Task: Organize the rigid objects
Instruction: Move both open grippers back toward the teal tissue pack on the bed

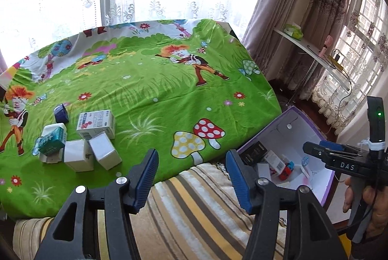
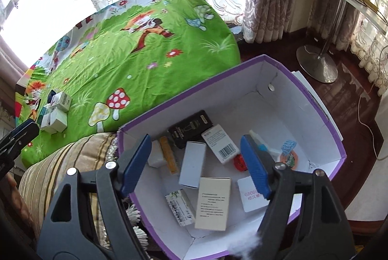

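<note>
Right tool (image 2: 195,165) hangs open above the purple box (image 2: 278,63); left tool (image 1: 191,177), also open and empty, points toward cartons (image 1: 95,125) clustered on the green sheet (image 1: 157,90).

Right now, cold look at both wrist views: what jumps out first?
The bright green cartoon-print cloth with mushrooms covers the table and dominates both views. A cluster of small white cardboard boxes sits at its near-left part. Right of the table, the open purple-edged white cardboard box holds assorted small packages, with the right gripper open above it.
</note>
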A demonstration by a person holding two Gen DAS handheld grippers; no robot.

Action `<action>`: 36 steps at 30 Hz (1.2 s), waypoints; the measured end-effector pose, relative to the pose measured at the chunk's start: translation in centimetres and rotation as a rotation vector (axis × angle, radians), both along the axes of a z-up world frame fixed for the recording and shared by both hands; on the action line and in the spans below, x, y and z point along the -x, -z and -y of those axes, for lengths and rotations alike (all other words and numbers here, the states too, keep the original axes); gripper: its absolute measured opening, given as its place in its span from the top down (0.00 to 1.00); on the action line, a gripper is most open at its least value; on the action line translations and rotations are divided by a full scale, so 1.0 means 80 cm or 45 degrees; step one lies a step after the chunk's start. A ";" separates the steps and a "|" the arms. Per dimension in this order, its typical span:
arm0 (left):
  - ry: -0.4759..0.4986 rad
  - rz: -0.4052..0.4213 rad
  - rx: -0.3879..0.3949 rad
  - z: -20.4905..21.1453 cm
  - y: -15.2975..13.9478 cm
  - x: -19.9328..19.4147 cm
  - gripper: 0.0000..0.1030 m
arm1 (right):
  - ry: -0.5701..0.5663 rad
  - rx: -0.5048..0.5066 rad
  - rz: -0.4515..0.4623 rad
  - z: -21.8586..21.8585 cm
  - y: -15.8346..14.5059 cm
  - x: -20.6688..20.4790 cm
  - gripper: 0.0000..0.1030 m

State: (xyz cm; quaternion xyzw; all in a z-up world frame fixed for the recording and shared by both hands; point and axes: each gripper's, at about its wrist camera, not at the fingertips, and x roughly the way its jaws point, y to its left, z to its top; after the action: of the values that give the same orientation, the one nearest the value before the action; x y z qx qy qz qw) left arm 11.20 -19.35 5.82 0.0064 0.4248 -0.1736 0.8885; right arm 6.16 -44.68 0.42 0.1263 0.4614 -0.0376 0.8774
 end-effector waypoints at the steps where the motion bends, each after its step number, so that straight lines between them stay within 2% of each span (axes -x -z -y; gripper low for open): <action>1: -0.014 -0.002 -0.011 -0.007 0.001 -0.003 0.43 | -0.020 0.005 0.000 -0.010 -0.002 -0.004 0.23; 6: -0.077 -0.015 -0.029 -0.041 0.007 -0.017 0.42 | -0.115 0.013 -0.012 -0.054 -0.007 -0.023 0.22; 12: -0.149 -0.052 -0.009 -0.091 0.013 -0.042 0.35 | -0.228 0.040 -0.015 -0.107 -0.015 -0.048 0.22; 21: -0.403 -0.154 0.121 -0.212 0.027 -0.095 0.23 | -0.410 0.067 -0.021 -0.188 -0.021 -0.089 0.20; 24: -0.451 -0.232 0.200 -0.243 0.040 -0.114 0.19 | -0.472 0.060 -0.026 -0.212 -0.022 -0.101 0.20; 29: -0.502 -0.350 0.289 -0.273 0.064 -0.141 0.19 | -0.568 0.083 -0.035 -0.254 -0.021 -0.116 0.19; 36: -0.551 -0.450 0.385 -0.302 0.085 -0.162 0.17 | -0.699 0.120 -0.081 -0.309 -0.004 -0.137 0.18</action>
State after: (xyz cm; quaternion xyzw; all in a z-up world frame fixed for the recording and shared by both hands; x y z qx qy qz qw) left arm 24.15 4.84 -0.99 -0.2465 0.5334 -0.0401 0.8082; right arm 17.14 -20.00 0.76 -0.0457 0.5033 0.1759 0.8448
